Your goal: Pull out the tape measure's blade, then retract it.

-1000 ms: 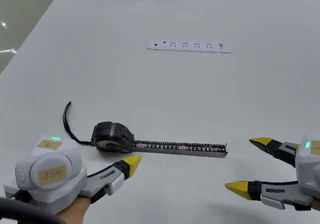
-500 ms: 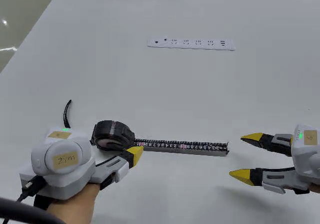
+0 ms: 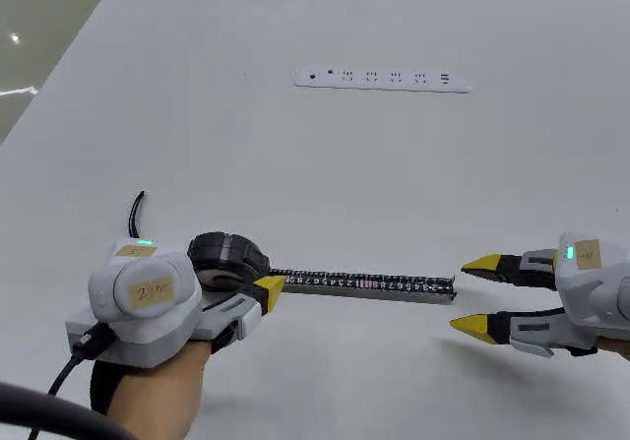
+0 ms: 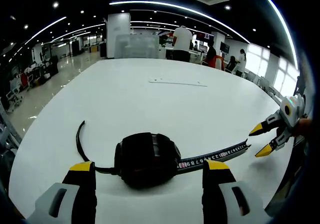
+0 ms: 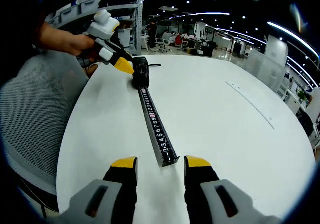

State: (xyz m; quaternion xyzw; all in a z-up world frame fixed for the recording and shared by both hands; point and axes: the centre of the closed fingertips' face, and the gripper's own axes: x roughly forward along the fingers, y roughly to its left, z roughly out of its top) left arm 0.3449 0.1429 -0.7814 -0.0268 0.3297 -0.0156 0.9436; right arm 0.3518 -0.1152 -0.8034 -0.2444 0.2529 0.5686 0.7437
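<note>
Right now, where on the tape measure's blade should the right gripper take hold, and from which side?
Probably the hooked tip of the blade, approached end-on from the side away from the case. The blade lies flat and straight on the table with that tip pointing at the open right gripper, whose jaws can close across its two long edges.

Bright and even all over. Lit from above by long and round lamps [image 4: 150, 3] overhead. Soft grey shadows on the white tabletop [image 3: 413, 184], faint under the right tongs [image 3: 459, 296]. Small shiny spots of glare on the floor [image 3: 39, 56]. Sharp and clear in the head view. Bent and stretched near the edges in both gripper views, far-off things small and fuzzy.
</note>
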